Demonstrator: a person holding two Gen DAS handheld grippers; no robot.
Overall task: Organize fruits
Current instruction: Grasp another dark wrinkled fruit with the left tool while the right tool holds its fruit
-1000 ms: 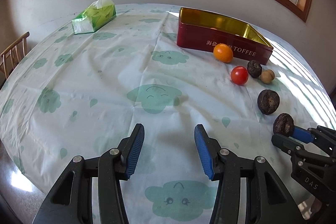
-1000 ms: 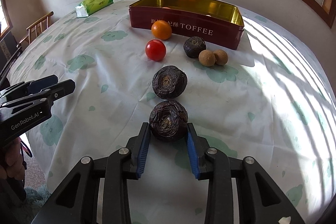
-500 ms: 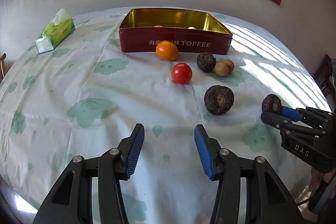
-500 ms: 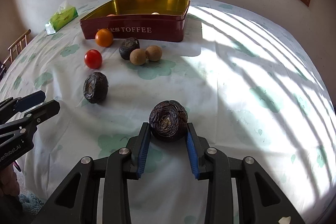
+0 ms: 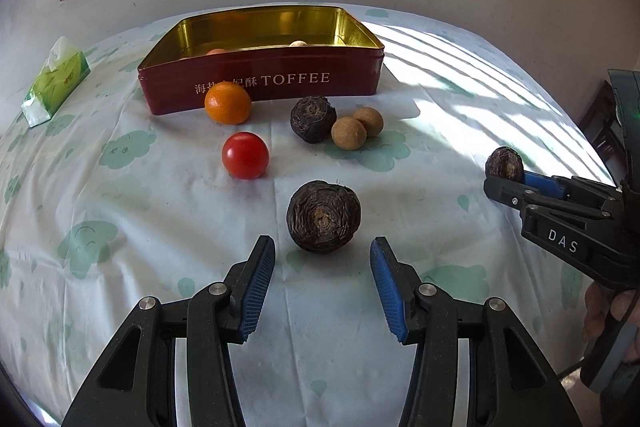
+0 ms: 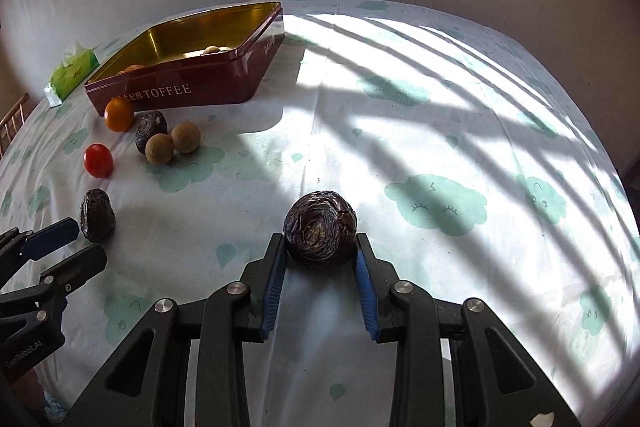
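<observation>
In the left wrist view, the left gripper [image 5: 322, 281] hangs spread wide, empty, with a dark wrinkled fruit [image 5: 323, 216] on the tablecloth [image 5: 120, 211] just beyond its tips at 12 o'clock. Closing from here would likely catch only the near curve and squirt the round fruit forward toward the tomato [image 5: 245, 155] at 11 o'clock. Farther on lie the orange [image 5: 227, 103], a second dark fruit [image 5: 313, 119] and two tan fruits [image 5: 349, 133], all just before the toffee tin [image 5: 260, 83].

In the right wrist view, the right gripper [image 6: 320, 281] pinches another dark fruit [image 6: 320, 230] between its blue pads [image 6: 273, 287], held near the fingertips. The tin [image 6: 184, 89] sits far off at 10 o'clock, so the carry is long; a shallow tip grip on a lumpy skin may slip, dropping it onto the cloth, where it could roll.
</observation>
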